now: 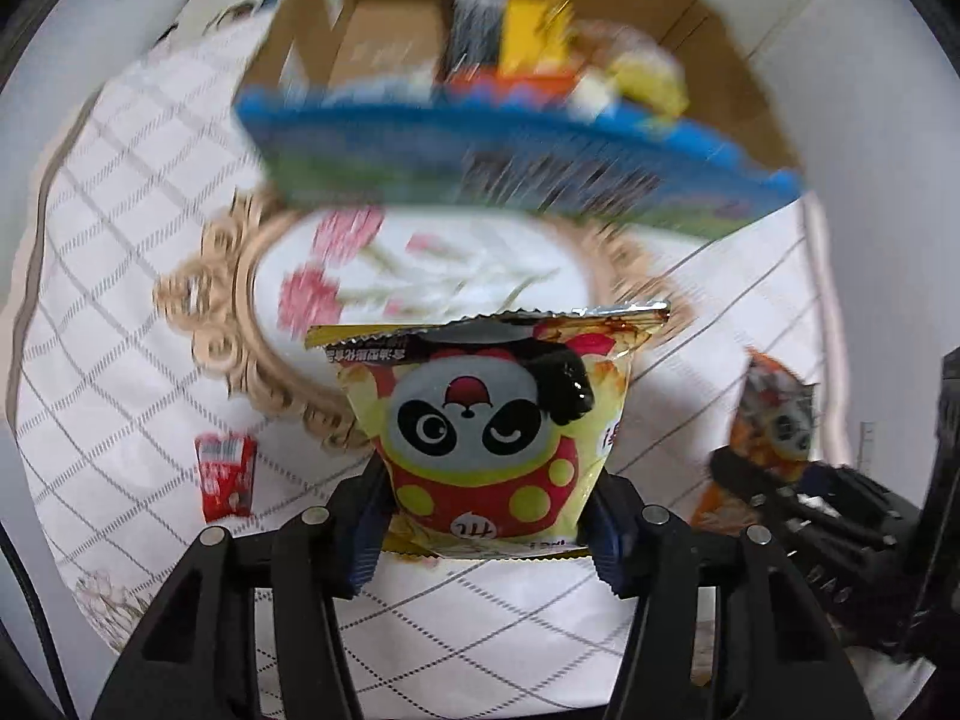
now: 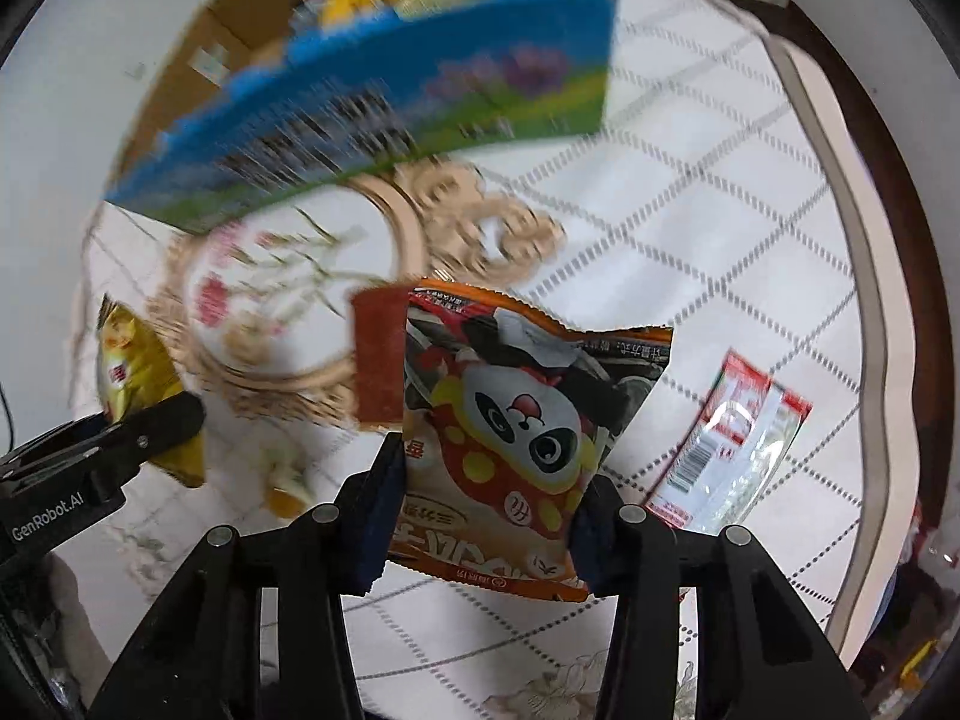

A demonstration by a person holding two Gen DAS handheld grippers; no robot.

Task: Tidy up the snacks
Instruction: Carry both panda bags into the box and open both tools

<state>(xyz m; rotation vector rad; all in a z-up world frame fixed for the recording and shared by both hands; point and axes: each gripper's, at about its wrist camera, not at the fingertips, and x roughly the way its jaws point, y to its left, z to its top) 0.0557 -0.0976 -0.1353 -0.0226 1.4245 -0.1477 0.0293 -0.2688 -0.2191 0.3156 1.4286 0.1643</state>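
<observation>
My left gripper (image 1: 483, 531) is shut on a yellow panda snack bag (image 1: 489, 426) and holds it above the table. My right gripper (image 2: 486, 516) is shut on an orange panda snack bag (image 2: 516, 420); that gripper and its bag also show in the left wrist view (image 1: 774, 420). The yellow bag shows at the left of the right wrist view (image 2: 135, 372). A cardboard box (image 1: 336, 6) with several snacks in it stands at the back. A blue and green snack box (image 1: 510, 162) is blurred in front of the cardboard box, also seen in the right wrist view (image 2: 384, 96).
A white checked tablecloth (image 1: 132, 276) with a round gold-framed flower motif (image 1: 420, 276) covers the table. A small red packet (image 1: 225, 474) lies at the left. A clear red-and-white packet (image 2: 729, 444) lies at the right. The table's dark edge (image 2: 900, 300) runs at the far right.
</observation>
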